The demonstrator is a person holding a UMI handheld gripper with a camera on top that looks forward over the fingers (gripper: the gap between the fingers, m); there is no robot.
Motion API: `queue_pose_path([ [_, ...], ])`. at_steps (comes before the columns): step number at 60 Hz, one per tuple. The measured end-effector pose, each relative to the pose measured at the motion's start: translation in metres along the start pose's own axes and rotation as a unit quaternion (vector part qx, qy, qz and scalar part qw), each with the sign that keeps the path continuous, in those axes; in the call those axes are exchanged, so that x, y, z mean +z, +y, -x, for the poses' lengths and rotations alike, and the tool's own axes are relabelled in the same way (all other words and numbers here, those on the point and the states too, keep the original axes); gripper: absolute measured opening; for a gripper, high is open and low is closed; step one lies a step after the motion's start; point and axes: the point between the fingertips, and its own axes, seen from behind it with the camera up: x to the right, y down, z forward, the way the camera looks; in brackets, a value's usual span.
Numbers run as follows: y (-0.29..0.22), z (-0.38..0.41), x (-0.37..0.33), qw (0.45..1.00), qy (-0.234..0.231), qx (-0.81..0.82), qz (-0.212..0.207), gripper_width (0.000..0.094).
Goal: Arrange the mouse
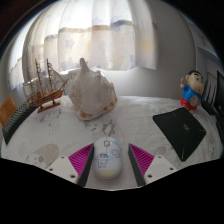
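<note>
The white mouse (108,160) lies on the table (130,115) close to its near edge, its length running straight away from the gripper (110,165) and its cord trailing off toward the middle of the table. It sits between the two fingers, which are spread apart; the pink pad of the left finger (80,160) and that of the right finger (143,159) flank its sides. Whether the pads actually press on the mouse cannot be made out (a thin gap seems to show at either side), and the mouse rests on the table under its own weight.

The table wears a pale cloth with a faint flower pattern. Beyond the mouse, toward the far edge and a little left of centre, stands a big cream-coloured seashell (91,92), its spire pointing up. Further left, near the far left corner, is a wooden model ship (43,89) with masts and rigging on a small stand. At the right edge lies a flat black mouse mat (186,131), set at an angle to the edge, well apart from the mouse. Behind it, near the far right corner, a small toy figure (191,90) in red, blue and yellow stands upright. White curtains (110,40) hang behind the table, lit from the window.
</note>
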Motion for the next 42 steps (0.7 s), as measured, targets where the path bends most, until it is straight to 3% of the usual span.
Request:
queue_pose_path([
  [2,0.000,0.002,0.000,1.000,-0.002,-0.003,0.001,0.0620],
  [4,0.000,0.002,0.000,1.000,-0.003,-0.007,0.002,0.0459],
  [12,-0.003,0.001,-0.001,1.000,0.000,-0.010,0.016,0.0438],
  [23,-0.042,-0.026,-0.017,1.000,0.014,-0.008,0.002,0.0425],
  [42,-0.156,-0.149,-0.044,0.996,0.046,-0.001,-0.072,0.0386],
])
